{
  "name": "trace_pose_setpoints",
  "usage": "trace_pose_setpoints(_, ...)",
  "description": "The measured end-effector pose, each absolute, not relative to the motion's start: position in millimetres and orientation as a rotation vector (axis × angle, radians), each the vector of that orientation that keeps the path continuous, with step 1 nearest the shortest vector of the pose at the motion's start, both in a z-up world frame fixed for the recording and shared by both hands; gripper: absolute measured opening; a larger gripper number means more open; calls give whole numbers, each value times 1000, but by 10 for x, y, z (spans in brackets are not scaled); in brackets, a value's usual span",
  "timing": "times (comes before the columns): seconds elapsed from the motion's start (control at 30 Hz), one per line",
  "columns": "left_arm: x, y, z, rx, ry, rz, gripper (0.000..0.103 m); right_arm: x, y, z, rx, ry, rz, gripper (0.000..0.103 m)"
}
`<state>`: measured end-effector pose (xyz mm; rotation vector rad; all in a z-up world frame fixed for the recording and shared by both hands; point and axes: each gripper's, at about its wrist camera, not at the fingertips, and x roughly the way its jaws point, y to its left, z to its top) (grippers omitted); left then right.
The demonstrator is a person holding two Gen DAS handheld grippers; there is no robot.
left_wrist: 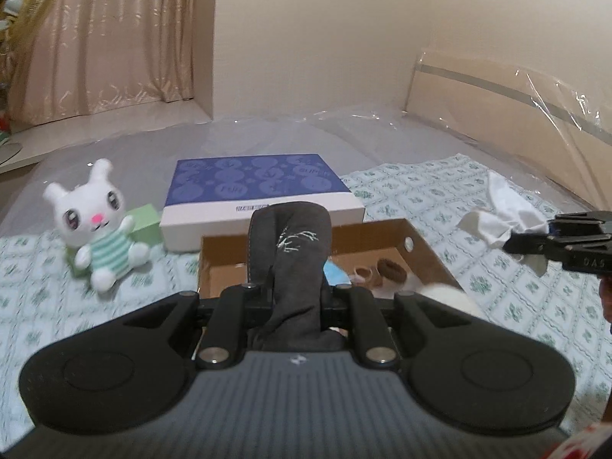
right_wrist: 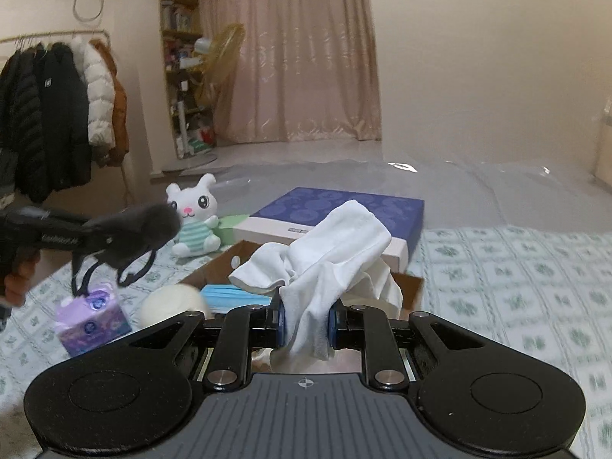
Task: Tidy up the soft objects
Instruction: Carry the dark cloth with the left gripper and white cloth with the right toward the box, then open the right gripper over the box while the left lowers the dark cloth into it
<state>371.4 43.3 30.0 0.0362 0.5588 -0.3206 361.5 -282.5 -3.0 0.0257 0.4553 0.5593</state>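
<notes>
Two tools we hold: left tool (left_wrist: 296, 287) clamps a gray sock (left_wrist: 294, 252), right tool (right_wrist: 306, 323) clamps a white sock (right_wrist: 336, 252), box (left_wrist: 428, 248) at twelve o'clock.

The left wrist camera is sitting just behind the left gripper (left_wrist: 296, 287), looking forward and slightly downward along its fingers across the bed toward a cream wall and curtain. The cardboard box (left_wrist: 424, 244) is lying close ahead of the fingertips, the blue-lidded box (left_wrist: 256, 179) just beyond it, the plush rabbit (left_wrist: 95, 218) ahead to the left.

The right wrist camera is riding behind the right gripper (right_wrist: 306, 325), facing forward and angling leftward toward the clothes rack (right_wrist: 57, 114). Both views are sharing the cardboard box (right_wrist: 225, 264), blue-lidded box (right_wrist: 344, 206) and plush rabbit (right_wrist: 195, 218), and each is catching the other gripper at its edge: the right gripper (left_wrist: 512, 244) at the right edge, the left gripper (right_wrist: 114, 244) at the left edge.
</notes>
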Motion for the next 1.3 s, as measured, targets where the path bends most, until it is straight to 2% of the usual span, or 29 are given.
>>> trace_pose_setpoints(0.47,4732,196,-282,35,599,-444,15,4456,-2387,-702,-145,598,602,20)
trace_pose_setpoints(0.6,4892,66,-561,58,692,-502,16,4609,-2278,-915,-198,680,624,20)
trace_pose_setpoints(0.63,4929,37,-637,72,722,-504,17,4637,-2245,-962,-216,702,621,21)
trace_pose_setpoints(0.7,4965,-6,-779,105,766,-493,19,4681,-2205,-1038,-246,737,607,31)
trace_pose_setpoints(0.77,4994,-14,-881,117,812,-496,24,4680,-2207,-1081,-249,745,602,49)
trace_pose_setpoints(0.83,4987,16,-928,105,837,-503,24,4661,-2245,-1091,-239,745,603,54)
trace_pose_setpoints(0.93,4919,94,-907,95,824,-504,30,4642,-2318,-1051,-210,737,603,55)
trace_pose_setpoints(1.13,4778,321,-667,22,769,-524,32,4541,-2538,-880,-123,691,589,55)
trace_pose_setpoints(1.3,4630,461,-457,-13,695,-527,30,4485,-2724,-800,-46,661,553,55)
